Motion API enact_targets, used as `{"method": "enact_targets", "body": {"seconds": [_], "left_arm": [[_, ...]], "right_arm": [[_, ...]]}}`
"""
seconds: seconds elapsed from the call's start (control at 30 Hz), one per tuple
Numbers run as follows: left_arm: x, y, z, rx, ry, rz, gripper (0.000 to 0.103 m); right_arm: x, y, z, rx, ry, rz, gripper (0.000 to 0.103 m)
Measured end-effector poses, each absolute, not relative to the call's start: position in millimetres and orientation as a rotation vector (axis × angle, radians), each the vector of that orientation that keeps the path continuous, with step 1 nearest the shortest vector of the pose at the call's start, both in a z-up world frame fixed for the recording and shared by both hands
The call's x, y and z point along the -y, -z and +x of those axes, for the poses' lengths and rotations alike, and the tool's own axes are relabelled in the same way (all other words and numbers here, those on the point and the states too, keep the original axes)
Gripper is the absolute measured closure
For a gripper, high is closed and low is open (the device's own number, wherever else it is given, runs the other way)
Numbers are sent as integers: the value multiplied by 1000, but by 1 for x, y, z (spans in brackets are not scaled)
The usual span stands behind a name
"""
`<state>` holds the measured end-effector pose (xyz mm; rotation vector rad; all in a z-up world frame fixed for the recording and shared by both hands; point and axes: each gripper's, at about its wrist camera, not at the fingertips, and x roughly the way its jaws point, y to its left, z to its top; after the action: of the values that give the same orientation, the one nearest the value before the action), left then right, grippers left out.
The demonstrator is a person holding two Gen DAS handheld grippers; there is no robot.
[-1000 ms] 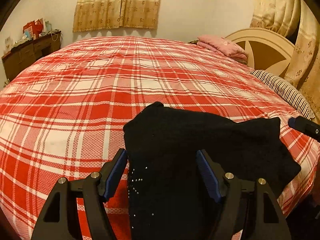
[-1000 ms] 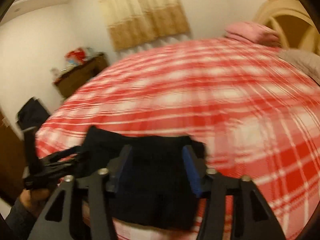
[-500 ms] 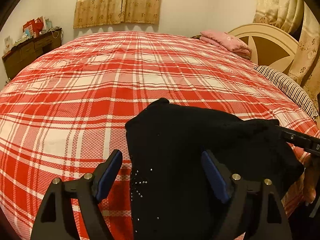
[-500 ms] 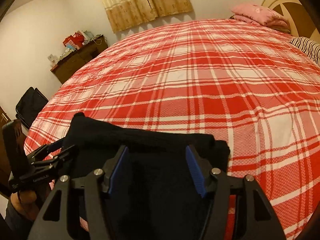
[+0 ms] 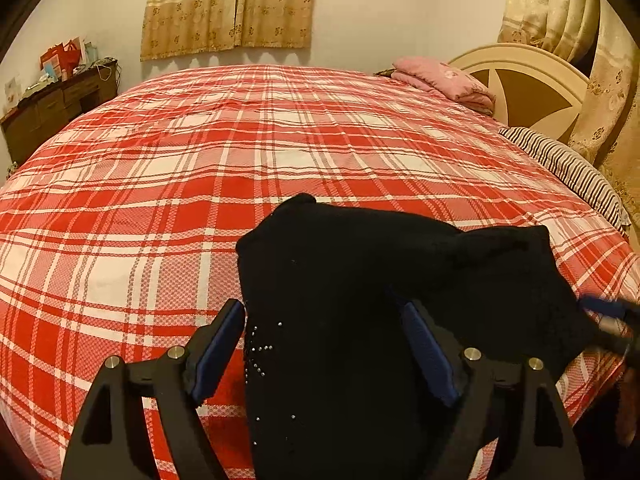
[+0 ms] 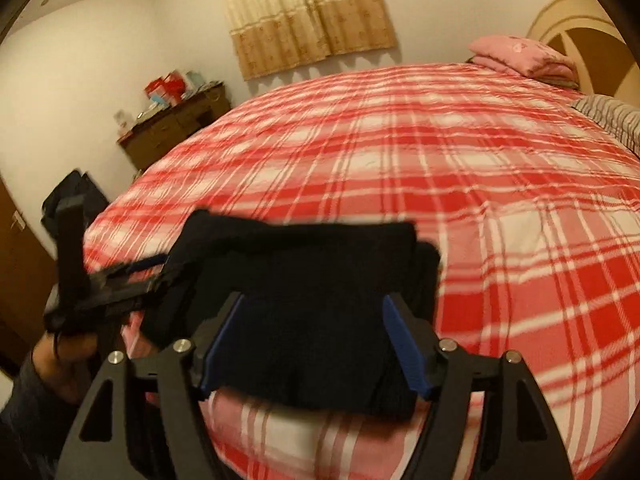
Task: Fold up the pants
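Observation:
Black pants (image 5: 360, 280) lie folded in a bundle at the near edge of the red plaid bed (image 5: 200, 152); small silver studs show on the fabric. My left gripper (image 5: 324, 316) is open, its blue pads either side of the bundle, not closed on it. In the right wrist view the same pants (image 6: 304, 280) lie under my right gripper (image 6: 314, 304), which is also open around them. The left gripper (image 6: 132, 280) shows there at the pants' left end, and the right gripper's blurred tip (image 5: 608, 316) shows at the right edge of the left wrist view.
A pink folded blanket (image 5: 444, 80) and a striped pillow (image 5: 568, 164) lie by the cream headboard (image 5: 524, 80). A wooden dresser (image 5: 52, 112) stands at the far left by the wall. A dark bag (image 6: 72, 196) sits on the floor beside the bed.
Both grippers stay open over the bundle. The right gripper has shifted and its view is blurred again. The pants' top edge has bunched slightly upward.

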<state>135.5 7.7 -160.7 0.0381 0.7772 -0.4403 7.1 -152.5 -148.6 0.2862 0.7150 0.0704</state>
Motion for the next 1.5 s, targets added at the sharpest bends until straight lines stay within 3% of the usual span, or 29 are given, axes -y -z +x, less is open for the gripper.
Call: {"method": "enact_targets", "body": {"seconds": [0.13, 0.37, 0.6, 0.8, 1.5], "left_arm": [[-8, 165, 137, -791, 442, 25, 21], [-20, 159, 130, -768, 434, 60, 21], [-56, 167, 146, -786, 401, -15, 21], [-59, 177, 156, -803, 471, -102, 21], [-37, 177, 174, -806, 652, -116, 21]], "right_arm": [[150, 180, 6, -834, -19, 225, 26], [163, 177, 5, -822, -45, 279, 27], [197, 156, -10, -694, 7, 392, 26], [219, 171, -1, -742, 53, 480, 26], [232, 194, 29, -765, -68, 577, 47]]}}
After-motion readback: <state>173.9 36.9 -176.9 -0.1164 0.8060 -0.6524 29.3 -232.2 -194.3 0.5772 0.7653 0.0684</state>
